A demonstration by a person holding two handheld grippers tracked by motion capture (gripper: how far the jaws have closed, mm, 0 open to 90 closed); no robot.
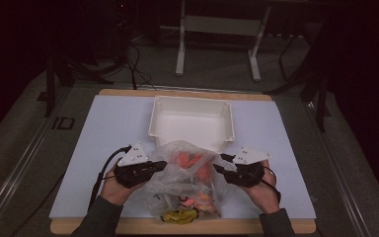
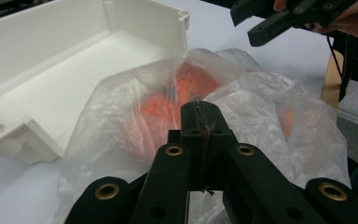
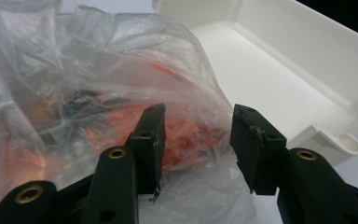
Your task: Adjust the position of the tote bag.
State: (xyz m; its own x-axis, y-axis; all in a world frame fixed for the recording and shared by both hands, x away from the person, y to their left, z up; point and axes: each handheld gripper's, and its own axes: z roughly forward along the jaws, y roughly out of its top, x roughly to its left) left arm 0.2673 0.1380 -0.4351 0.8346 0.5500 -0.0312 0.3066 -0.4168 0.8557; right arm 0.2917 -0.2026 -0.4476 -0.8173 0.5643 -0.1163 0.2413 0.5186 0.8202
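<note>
A clear plastic bag (image 1: 187, 180) of orange pieces (image 1: 190, 160), with something yellow (image 1: 177, 216) at its near end, stands crumpled on the white mat near the front edge. My left gripper (image 1: 164, 164) is at the bag's left side, its jaws pressed together on a fold of the film (image 2: 200, 107). My right gripper (image 1: 219, 163) is at the bag's right side. Its jaws stand apart (image 3: 198, 116) just short of the film, with nothing pinched. The bag (image 2: 261, 107) bulges behind the left jaws, and the right gripper (image 2: 244, 25) hangs beyond it. The bag (image 3: 74, 70) lies left of the right jaws.
An empty white tray (image 1: 192, 100) sits just behind the bag, nearly touching it; its wall (image 2: 51, 70) and corner (image 3: 349, 142) are close to both grippers. The mat (image 1: 108, 128) lies on a wooden board with its front edge (image 1: 128, 227) near my forearms. A metal frame (image 1: 180, 49) stands beyond the table.
</note>
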